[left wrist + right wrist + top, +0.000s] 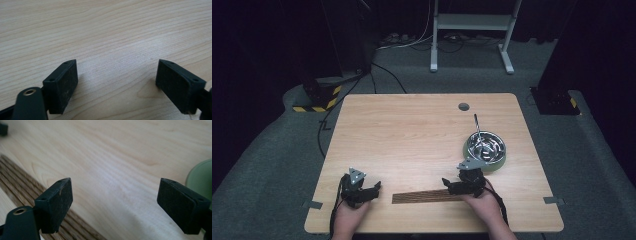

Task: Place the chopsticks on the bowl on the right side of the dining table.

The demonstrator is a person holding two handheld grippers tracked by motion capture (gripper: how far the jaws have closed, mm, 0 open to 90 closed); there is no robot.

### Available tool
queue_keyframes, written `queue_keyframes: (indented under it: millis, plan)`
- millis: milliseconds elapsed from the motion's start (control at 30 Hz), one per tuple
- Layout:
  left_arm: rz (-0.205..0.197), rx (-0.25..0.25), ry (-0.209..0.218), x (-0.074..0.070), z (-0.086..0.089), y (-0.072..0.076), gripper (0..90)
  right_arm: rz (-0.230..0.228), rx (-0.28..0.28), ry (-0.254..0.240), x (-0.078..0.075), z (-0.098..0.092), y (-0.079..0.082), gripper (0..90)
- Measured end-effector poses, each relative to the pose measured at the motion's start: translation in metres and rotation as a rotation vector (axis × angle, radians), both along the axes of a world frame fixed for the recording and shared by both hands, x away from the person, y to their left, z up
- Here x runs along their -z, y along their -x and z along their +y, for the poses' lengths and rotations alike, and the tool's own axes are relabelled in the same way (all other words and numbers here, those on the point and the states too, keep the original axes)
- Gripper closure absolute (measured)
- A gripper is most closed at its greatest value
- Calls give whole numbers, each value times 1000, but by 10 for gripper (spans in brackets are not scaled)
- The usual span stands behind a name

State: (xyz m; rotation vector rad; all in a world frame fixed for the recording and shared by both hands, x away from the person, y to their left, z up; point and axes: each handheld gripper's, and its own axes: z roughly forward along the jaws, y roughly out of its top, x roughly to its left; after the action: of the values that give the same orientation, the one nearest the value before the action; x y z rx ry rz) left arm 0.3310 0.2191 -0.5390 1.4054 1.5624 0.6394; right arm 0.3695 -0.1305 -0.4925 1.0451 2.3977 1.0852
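Both my tools are released: left tool (374, 189) over bare tabletop (412, 135), right tool (447, 184) at the ribbed mat (424, 197). I should slide one jaw flat under the mat's edge before pinching.

Pale wood, a dark ribbed strip, black jaws, a green and silver bowl

The table (412, 130) is showing a light blond wood grain with fine wavy lines running between both pairs of jaws. The left gripper (116, 80) is wearing matt black pads, with a brass-coloured ring showing beside its left jaw. The right gripper (115, 202) is showing the same black and the same brass ring. Under its left jaw the slatted strip (22, 182) is running in dark brown and tan stripes. Beside its right jaw the bowl (201, 180) is showing a pale green rim; in the high view it is gleaming silver inside.
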Motion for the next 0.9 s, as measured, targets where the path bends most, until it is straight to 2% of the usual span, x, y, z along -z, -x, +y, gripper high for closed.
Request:
queue_keyframes:
  millis: [67, 100, 133, 167, 233, 267, 300, 333, 433, 533, 567, 633, 667, 700, 900]
  plan:
    - [-7, -3, 2, 0, 0, -1, 213, 3, -31, 45, 6, 4, 3, 120]
    - [-7, -3, 2, 0, 0, -1, 214, 3, -31, 45, 6, 4, 3, 120]
    - [-24, -30, 48, 0, -3, -2, 214, 5, -30, 44, 7, 3, 5, 126]
    - [-24, -30, 49, 0, -3, -2, 215, 8, -27, 16, 7, 1, 8, 136]
    - [-27, -31, 51, 0, -3, -2, 216, 18, -31, -2, 8, -1, 10, 137]
    - [-20, -15, 23, 0, -1, -2, 221, 31, -37, -3, 10, -3, 10, 142]
    - [-16, -12, 17, 0, -1, -1, 221, 31, -37, -3, 10, -3, 10, 142]
    - [-16, -4, 14, 0, 0, -1, 230, 37, -43, 3, 11, -5, 10, 186]
    - [-12, 3, 8, 0, 0, 0, 240, 27, -33, 9, 12, -5, 10, 222]
    - [-10, 6, 7, 0, 0, 0, 243, 19, -33, 36, 16, -3, 10, 223]
    - [-19, -12, 38, 0, -3, -1, 242, 23, -39, 39, 17, -3, 10, 226]
    - [-15, 15, -8, 0, 0, 1, 241, 13, -29, 45, 20, 0, 10, 231]
    - [-19, 15, -7, 0, -1, 1, 241, 27, -41, 53, 19, 0, 10, 231]
    - [-19, 15, -7, 0, -1, 1, 241, 16, -29, 55, 21, 2, 11, 232]
    - [-20, 17, -3, 0, -1, 1, 243, 29, -39, 65, 23, 3, 10, 238]
